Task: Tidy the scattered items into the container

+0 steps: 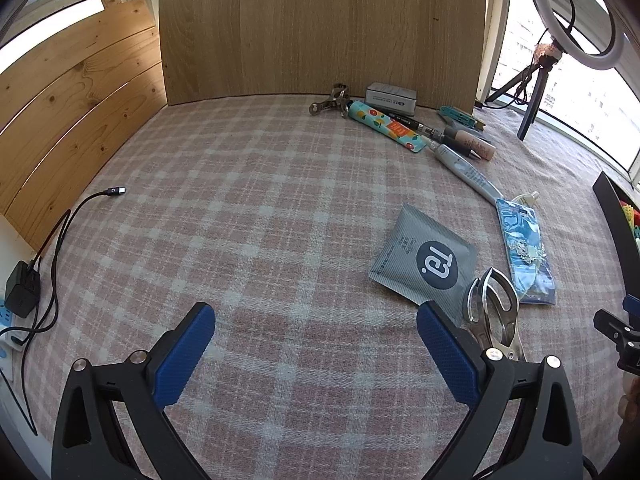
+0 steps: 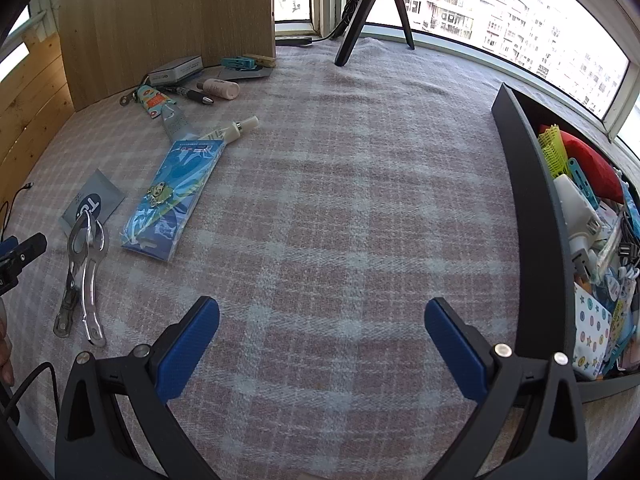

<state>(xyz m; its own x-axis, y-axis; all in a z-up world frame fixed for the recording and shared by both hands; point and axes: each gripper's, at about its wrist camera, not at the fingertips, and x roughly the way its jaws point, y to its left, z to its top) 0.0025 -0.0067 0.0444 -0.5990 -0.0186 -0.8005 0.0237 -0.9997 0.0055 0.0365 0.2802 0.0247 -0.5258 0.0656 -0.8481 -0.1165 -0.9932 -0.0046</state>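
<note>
Both the left gripper [image 1: 316, 346] and right gripper [image 2: 322, 340] hover spread and empty over the plaid cloth [image 2: 320, 200], scattered items like the metal clamp [image 2: 82, 272] lying left of the crowded container [image 2: 532, 216], where additions may spill.

Checked cloth [image 1: 260, 208] covering the worktop. Wooden board [image 1: 320, 28] upright at the rear; slatted plank panel [image 1: 80, 120] at left. Ring light [image 1: 576, 12] on tripod [image 2: 372, 4] by the window [image 2: 520, 12]. Charger [image 1: 22, 288] with black cable [image 1: 60, 224] at left edge.
</note>
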